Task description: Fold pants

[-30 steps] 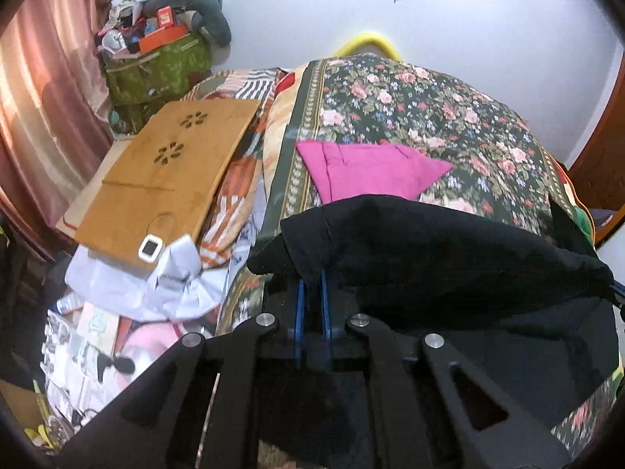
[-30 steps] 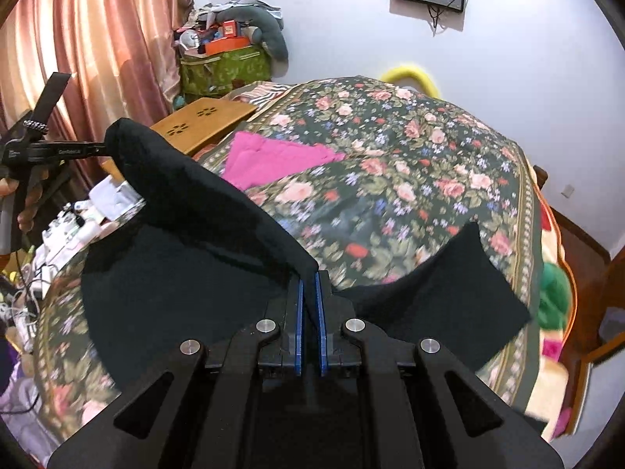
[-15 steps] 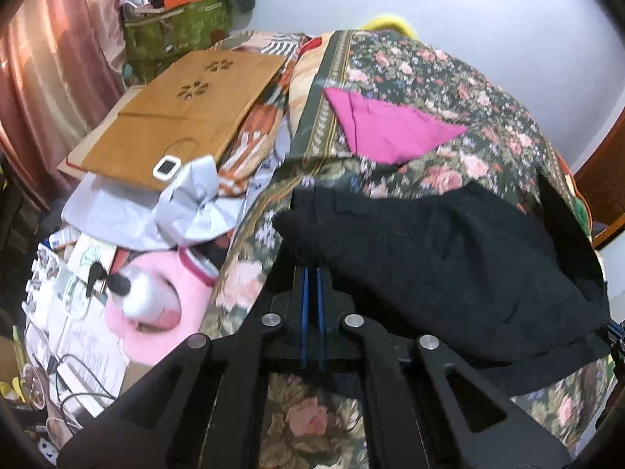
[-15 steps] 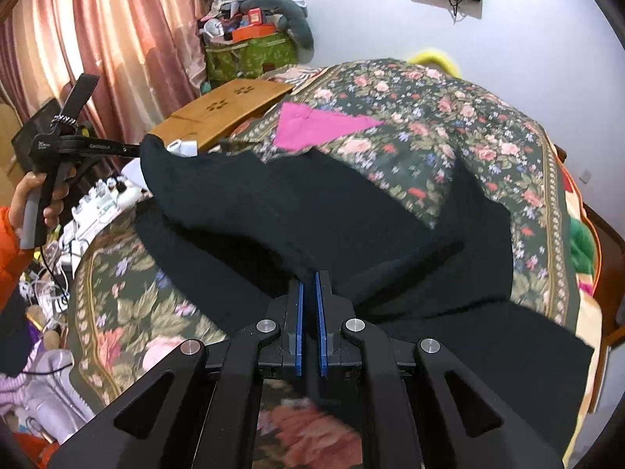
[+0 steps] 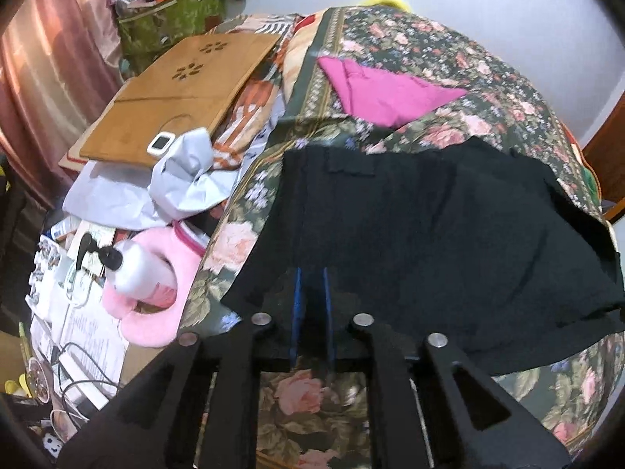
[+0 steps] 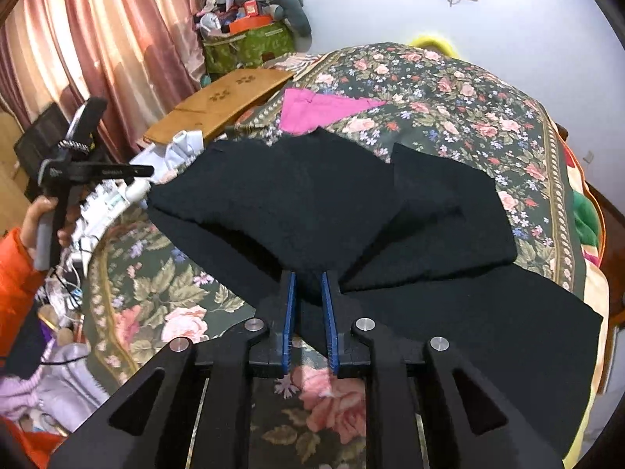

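Observation:
The black pants (image 5: pixel 429 234) lie folded over on the floral bedspread (image 5: pixel 488 78); they also show in the right wrist view (image 6: pixel 312 203). My left gripper (image 5: pixel 311 273) has its blue-padded jaws a little apart at the pants' near left edge. My right gripper (image 6: pixel 308 277) has its jaws a little apart at the near edge of the fold, with cloth lying between them. The left gripper also shows in the right wrist view (image 6: pixel 144 172), off the pants' left corner, held by a hand in an orange sleeve.
A folded pink garment (image 5: pixel 386 90) lies on the bed beyond the pants. A wooden lap board (image 5: pixel 179 93), grey cloth (image 5: pixel 183 179) and a pink cushion with a white bottle (image 5: pixel 148 273) crowd the left bedside. Curtains (image 6: pixel 97 39) hang at left.
Both grippers lowered the lifted pants edge toward me onto the bed, folding the cloth over. Their jaws, shut on the cloth before, have now parted.

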`<state>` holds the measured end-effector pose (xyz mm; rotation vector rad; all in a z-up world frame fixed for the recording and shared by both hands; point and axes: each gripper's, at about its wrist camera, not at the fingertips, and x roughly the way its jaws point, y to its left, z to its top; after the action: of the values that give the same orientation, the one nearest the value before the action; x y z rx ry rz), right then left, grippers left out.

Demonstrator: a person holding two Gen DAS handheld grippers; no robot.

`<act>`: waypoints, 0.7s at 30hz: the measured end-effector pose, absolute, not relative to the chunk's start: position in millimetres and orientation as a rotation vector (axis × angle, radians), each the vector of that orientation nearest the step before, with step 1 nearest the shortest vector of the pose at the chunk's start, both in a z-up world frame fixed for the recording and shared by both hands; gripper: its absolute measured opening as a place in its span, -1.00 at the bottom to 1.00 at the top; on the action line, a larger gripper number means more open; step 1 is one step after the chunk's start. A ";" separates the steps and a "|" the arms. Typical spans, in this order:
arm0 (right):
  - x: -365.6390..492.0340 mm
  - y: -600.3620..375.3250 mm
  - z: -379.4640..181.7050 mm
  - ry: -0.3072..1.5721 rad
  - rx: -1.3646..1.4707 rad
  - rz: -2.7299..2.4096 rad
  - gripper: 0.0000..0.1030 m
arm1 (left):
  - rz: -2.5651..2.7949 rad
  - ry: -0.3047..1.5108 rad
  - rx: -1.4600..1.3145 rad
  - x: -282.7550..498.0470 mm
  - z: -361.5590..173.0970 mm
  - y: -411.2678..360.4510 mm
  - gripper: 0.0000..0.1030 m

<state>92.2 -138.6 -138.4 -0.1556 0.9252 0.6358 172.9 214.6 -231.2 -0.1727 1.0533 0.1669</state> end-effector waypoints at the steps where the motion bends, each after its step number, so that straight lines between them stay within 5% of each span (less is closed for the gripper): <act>1: 92.2 -141.0 -135.2 0.918 -0.149 0.635 -0.72 | 0.163 1.044 -0.166 175.3 -226.9 210.6 -0.65; 5: 102.9 -154.4 -117.9 0.878 -0.112 0.604 -0.62 | 0.126 0.992 -0.136 184.3 -206.6 192.9 -0.17; 7: 113.5 -160.9 -110.5 0.856 -0.096 0.583 -0.42 | 0.123 0.949 -0.114 188.7 -194.5 182.2 0.19; 13: 159.4 -169.9 -100.9 0.832 -0.098 0.535 -0.12 | 0.086 0.899 -0.086 212.7 -170.9 156.3 0.67; 21: 231.0 -157.5 -123.2 0.880 -0.134 0.521 0.04 | 0.071 0.881 -0.056 255.5 -173.1 135.8 0.85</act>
<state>231.0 -157.5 -123.2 -0.1344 0.8801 0.5215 255.5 135.8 -173.1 -0.0562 0.8813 0.0706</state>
